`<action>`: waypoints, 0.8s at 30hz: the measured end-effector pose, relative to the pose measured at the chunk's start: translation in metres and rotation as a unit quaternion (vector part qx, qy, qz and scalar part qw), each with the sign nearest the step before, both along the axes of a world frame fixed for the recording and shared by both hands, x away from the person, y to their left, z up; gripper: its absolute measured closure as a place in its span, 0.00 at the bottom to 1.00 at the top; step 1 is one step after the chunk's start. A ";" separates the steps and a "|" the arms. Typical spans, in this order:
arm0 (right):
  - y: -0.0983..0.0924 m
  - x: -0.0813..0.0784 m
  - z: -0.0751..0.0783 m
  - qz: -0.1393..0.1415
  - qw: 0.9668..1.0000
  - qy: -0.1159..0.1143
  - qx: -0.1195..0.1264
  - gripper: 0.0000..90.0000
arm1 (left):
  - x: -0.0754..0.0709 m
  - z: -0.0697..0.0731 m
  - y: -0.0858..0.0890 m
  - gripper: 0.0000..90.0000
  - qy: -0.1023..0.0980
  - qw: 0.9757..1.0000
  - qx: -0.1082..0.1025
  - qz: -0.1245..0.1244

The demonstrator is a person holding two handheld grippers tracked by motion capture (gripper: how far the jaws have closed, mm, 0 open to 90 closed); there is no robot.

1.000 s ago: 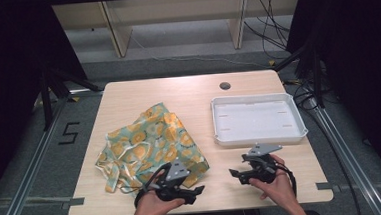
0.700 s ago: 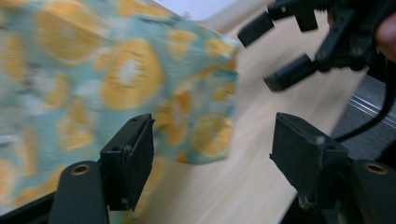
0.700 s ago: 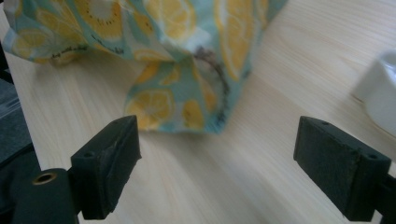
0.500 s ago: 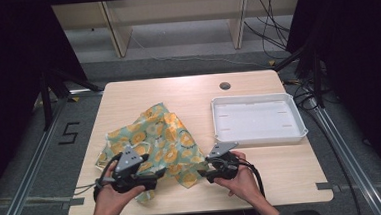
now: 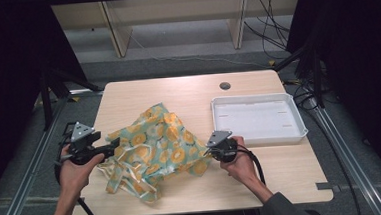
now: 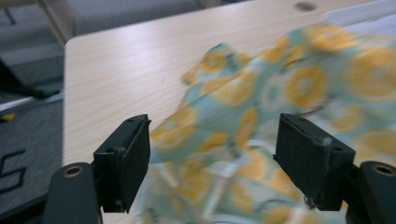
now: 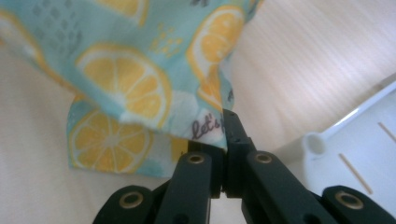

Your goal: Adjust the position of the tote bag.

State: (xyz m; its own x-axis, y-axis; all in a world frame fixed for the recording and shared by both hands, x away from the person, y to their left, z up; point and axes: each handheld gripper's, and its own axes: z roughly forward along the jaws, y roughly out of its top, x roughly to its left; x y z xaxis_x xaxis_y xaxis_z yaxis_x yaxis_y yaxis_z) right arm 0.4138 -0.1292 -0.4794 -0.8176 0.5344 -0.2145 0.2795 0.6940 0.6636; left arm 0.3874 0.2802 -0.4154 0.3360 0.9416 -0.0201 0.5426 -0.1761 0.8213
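I have a crumpled cloth (image 5: 155, 144) printed with lemon slices on a pale blue-green ground, lying on the near left part of the wooden table (image 5: 187, 90), bunched up and raised into a ridge between my two hands. My right gripper (image 5: 212, 148) sits at the cloth's right edge, and in the right gripper view its jaws are pressed together on a hem of the cloth (image 7: 135, 84), which drapes upward and away from them; a bit of printed lettering shows right beside the pinch. My right hand (image 5: 239, 162) wraps the handle, with the cable looping off behind it toward the near edge. My left gripper (image 5: 111, 146) is at the cloth's left edge, held in my left hand (image 5: 74, 169). In the left gripper view its jaws stand wide apart with the cloth (image 6: 280, 102) lying between and beyond them, blurred; I cannot tell whether either jaw is touching the fabric. A white tray (image 5: 300, 131) rests on the right side of the table, just beside my right gripper but apart from the cloth, and a corner of the tray (image 7: 327, 140) shows in the right gripper view. A small dark round hole (image 5: 225, 86) sits in the tabletop near the far edge, behind the tray.
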 end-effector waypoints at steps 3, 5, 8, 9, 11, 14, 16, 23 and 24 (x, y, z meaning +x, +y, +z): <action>0.000 0.012 0.001 -0.001 1.000 -0.003 -0.010 1.00 | 0.019 -0.025 0.007 0.27 0.044 0.998 0.037 -0.011; 0.001 0.016 0.000 -0.001 1.000 -0.006 -0.018 1.00 | 0.030 -0.037 0.012 0.24 0.045 0.998 0.034 -0.018; 0.003 0.022 -0.001 -0.007 1.000 -0.015 -0.024 1.00 | 0.048 -0.053 0.017 0.24 0.040 0.999 0.002 -0.029; 0.003 0.024 -0.001 -0.008 1.000 -0.010 -0.026 1.00 | 0.052 -0.057 0.018 0.28 0.046 0.998 0.010 -0.041; 0.003 0.028 -0.001 -0.007 1.000 -0.008 -0.027 1.00 | 0.055 -0.067 0.012 0.46 0.054 0.997 0.000 -0.060; 0.003 0.033 -0.002 -0.012 0.999 -0.017 -0.026 1.00 | 0.048 -0.071 0.009 0.85 0.048 0.996 0.026 -0.074; 0.005 0.041 0.001 -0.010 1.000 -0.012 -0.027 1.00 | 0.031 -0.070 0.005 0.94 0.036 0.994 0.029 -0.096; 0.006 0.066 0.008 -0.017 0.999 -0.018 -0.020 1.00 | -0.014 -0.064 -0.006 0.97 0.023 0.991 0.017 -0.128; 0.006 0.069 0.009 -0.021 0.999 -0.021 -0.020 0.99 | -0.019 -0.064 -0.008 0.97 0.020 0.992 0.011 -0.128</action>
